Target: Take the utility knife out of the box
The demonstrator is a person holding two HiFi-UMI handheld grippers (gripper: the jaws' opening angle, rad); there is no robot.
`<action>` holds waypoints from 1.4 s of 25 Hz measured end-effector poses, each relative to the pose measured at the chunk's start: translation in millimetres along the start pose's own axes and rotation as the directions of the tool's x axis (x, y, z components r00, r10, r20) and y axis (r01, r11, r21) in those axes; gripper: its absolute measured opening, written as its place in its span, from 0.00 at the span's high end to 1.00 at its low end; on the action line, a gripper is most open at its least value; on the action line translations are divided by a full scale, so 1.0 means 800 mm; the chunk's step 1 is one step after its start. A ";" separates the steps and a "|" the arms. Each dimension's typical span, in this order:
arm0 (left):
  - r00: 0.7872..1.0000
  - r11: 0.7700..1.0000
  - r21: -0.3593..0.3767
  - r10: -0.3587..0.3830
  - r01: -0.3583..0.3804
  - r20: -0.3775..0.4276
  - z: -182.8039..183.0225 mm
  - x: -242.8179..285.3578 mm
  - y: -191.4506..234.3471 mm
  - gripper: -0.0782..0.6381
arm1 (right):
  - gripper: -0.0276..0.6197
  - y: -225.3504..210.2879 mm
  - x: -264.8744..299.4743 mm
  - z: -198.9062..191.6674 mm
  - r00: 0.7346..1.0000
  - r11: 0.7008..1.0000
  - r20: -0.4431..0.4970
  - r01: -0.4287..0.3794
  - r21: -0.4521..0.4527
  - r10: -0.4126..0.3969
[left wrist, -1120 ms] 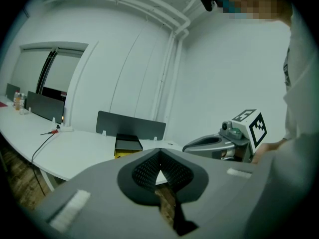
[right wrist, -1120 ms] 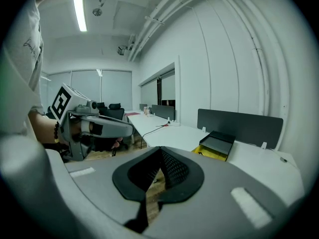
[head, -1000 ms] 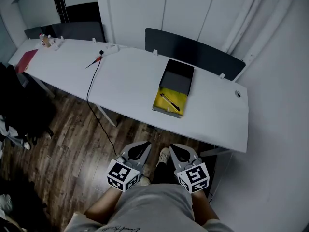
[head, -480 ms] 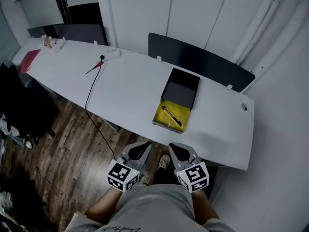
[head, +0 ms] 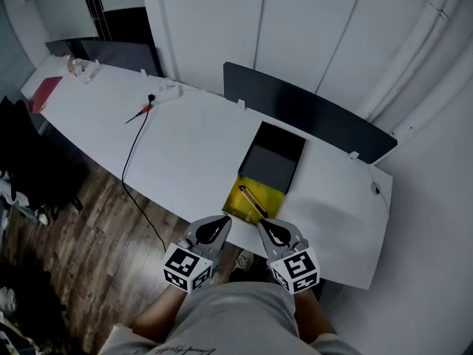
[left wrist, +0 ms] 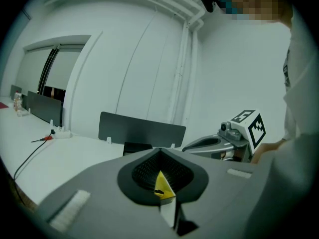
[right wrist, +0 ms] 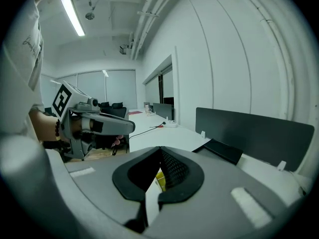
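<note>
I am standing in an office. A long white desk (head: 185, 139) runs along white panelled walls (head: 310, 21), and dark grey privacy screens (head: 303, 109) stand upright on its far edge. A white power strip (head: 168, 89) sits on the desk. A thin black cable (head: 127, 161) trails from the desk to the brown wood-plank floor (head: 96, 235). In the right gripper view, a fluorescent tube light (right wrist: 73, 15) hangs above glass-walled rooms (right wrist: 107, 86) with dark chairs (right wrist: 107, 105).

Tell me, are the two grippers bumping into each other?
Apart. The head view shows an open gap between the left gripper and the right gripper, running from their fingers back to the marker cubes.
</note>
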State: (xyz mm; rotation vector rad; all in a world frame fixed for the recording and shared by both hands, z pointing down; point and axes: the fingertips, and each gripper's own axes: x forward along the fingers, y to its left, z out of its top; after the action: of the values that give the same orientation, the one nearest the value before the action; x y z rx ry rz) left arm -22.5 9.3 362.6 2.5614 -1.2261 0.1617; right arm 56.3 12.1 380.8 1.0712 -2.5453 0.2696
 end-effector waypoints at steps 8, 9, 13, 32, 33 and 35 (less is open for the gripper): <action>1.000 1.000 -0.003 0.010 -0.010 -0.014 0.012 0.058 0.002 0.89 | 0.93 -0.060 0.006 0.005 1.000 1.000 -0.012 -0.012 -0.001 0.012; 1.000 1.000 -0.002 0.011 -0.011 -0.018 0.012 0.061 0.003 0.89 | 0.93 -0.063 0.007 0.005 1.000 1.000 -0.010 -0.011 0.005 0.011; 0.999 1.000 -0.003 0.016 -0.016 -0.036 0.013 0.068 0.009 0.89 | 0.93 -0.068 0.015 0.005 1.000 1.000 -0.014 -0.020 0.017 0.020; 0.995 0.998 -0.006 -0.068 0.068 -0.067 0.018 0.100 0.058 0.89 | 0.93 -0.088 0.060 0.009 0.995 0.996 -0.075 0.067 0.051 -0.063; 0.995 0.997 -0.006 -0.074 0.074 -0.069 0.017 0.102 0.059 0.89 | 0.93 -0.090 0.063 0.009 0.995 0.996 -0.080 0.070 0.050 -0.066; 0.994 0.997 -0.006 -0.083 0.083 -0.075 0.016 0.106 0.062 0.89 | 0.93 -0.092 0.067 0.006 0.993 0.996 -0.095 0.077 0.043 -0.072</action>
State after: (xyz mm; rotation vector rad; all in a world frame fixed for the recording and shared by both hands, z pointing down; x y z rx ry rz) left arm -7.8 -86.7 380.6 2.5734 -1.0906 0.2351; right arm 73.6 -75.6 400.4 1.1410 -2.4221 0.3520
